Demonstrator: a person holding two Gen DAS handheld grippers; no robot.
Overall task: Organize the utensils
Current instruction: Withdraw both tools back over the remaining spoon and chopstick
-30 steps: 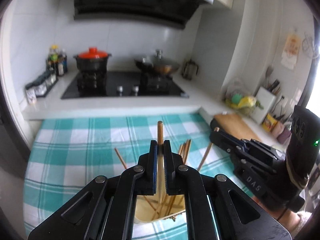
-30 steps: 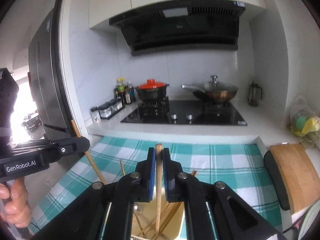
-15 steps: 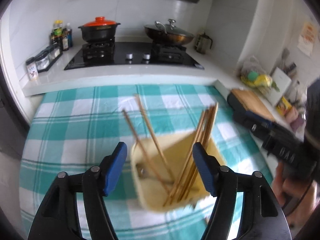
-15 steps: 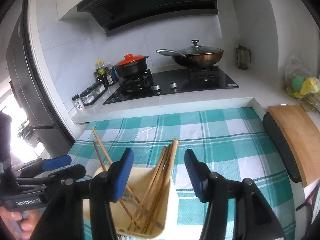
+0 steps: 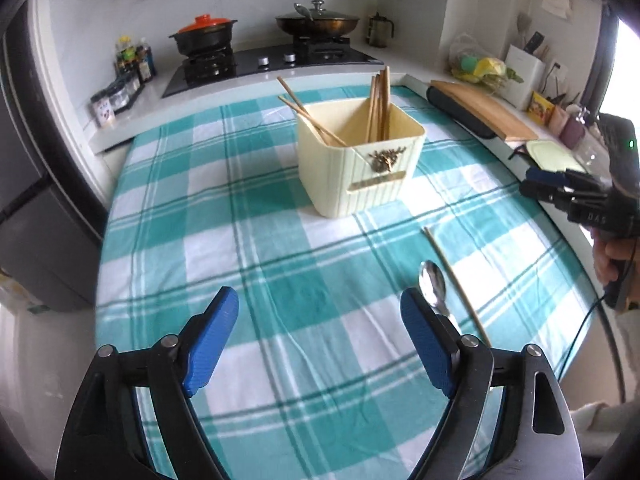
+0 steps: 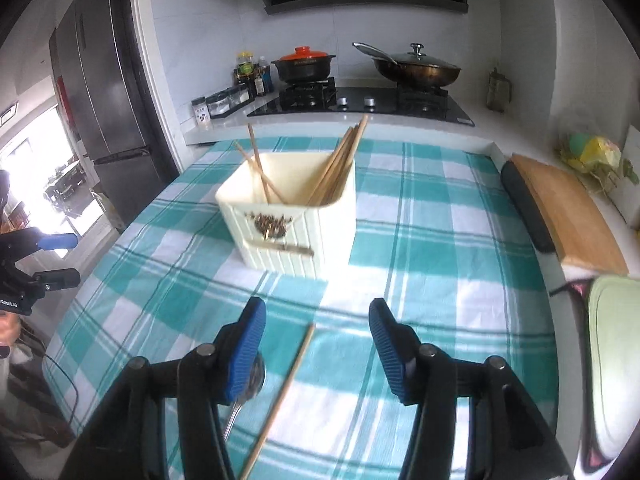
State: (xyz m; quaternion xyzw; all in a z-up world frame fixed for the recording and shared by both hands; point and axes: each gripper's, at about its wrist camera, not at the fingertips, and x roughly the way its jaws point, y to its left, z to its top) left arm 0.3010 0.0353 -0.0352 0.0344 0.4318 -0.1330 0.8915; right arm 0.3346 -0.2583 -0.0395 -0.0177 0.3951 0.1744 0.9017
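Plainly, nothing is gripped by either tool. The left gripper [image 5: 320,344] is seen with its jaws opening wide over bare checked tablecloth [image 5: 192,208], nothing between them. The right gripper [image 6: 318,354] is held parted — a loose chopstick [image 6: 282,394] lies on the cloth between its blue pads, untouched. A spoon [image 5: 433,284] rests just beside that chopstick. Farther back, the cream holder [image 5: 360,160] stands upright on the cloth, several chopsticks [image 5: 380,100] leaned inside it.
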